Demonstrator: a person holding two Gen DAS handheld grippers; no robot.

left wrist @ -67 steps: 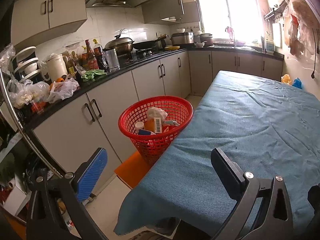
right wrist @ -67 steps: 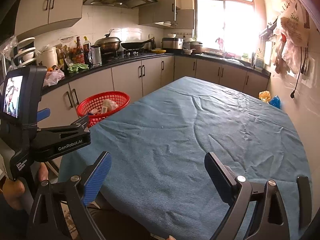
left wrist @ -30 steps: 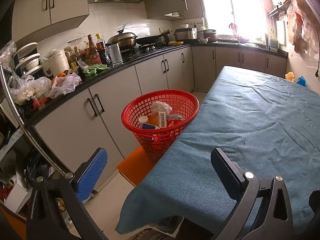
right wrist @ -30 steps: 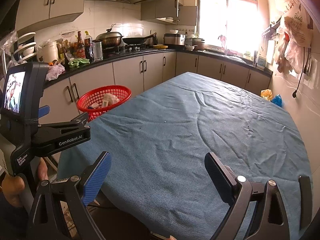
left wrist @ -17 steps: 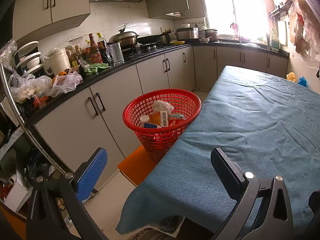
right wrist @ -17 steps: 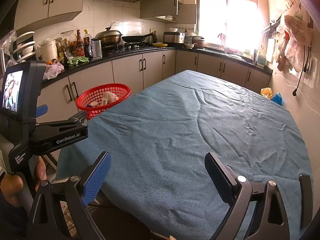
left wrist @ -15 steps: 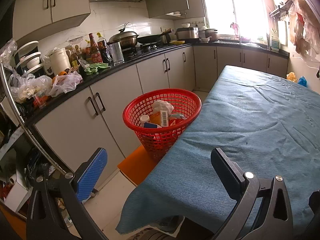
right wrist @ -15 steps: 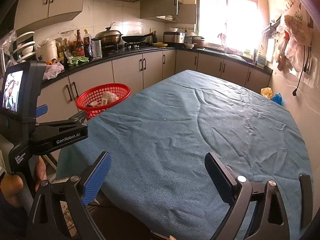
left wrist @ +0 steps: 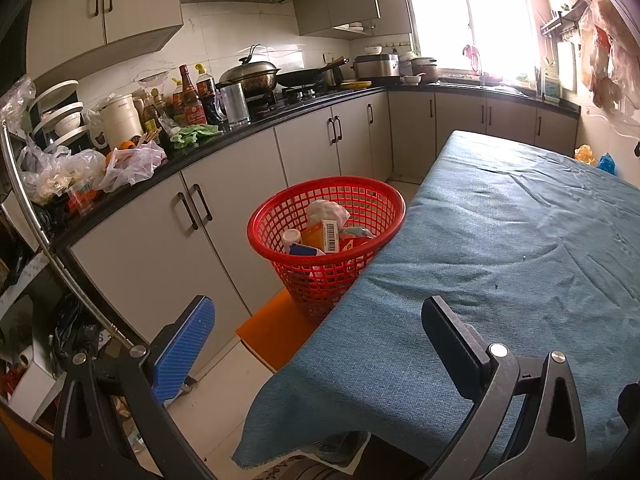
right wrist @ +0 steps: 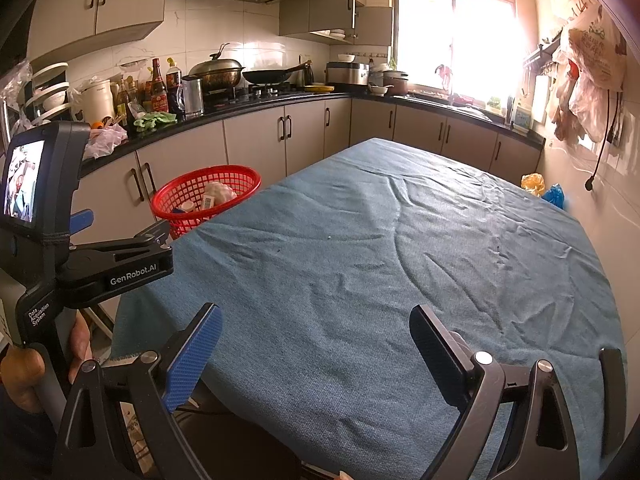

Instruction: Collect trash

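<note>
- The basket (left wrist: 326,236) stands upright, mouth up, on an orange mat (left wrist: 276,330) beside the surface (left wrist: 500,248) — against its left edge.
- It is red plastic mesh, holding a white wad (left wrist: 328,211), a barcoded box (left wrist: 330,236) and other trash.
- Left tongs (left wrist: 320,344): released, empty, basket ahead between the fingers.
- Right tongs (right wrist: 314,354): released, empty — basket (right wrist: 206,196) far left.

Table (right wrist: 400,420) under rumpled blue cloth (right wrist: 380,260)
</note>
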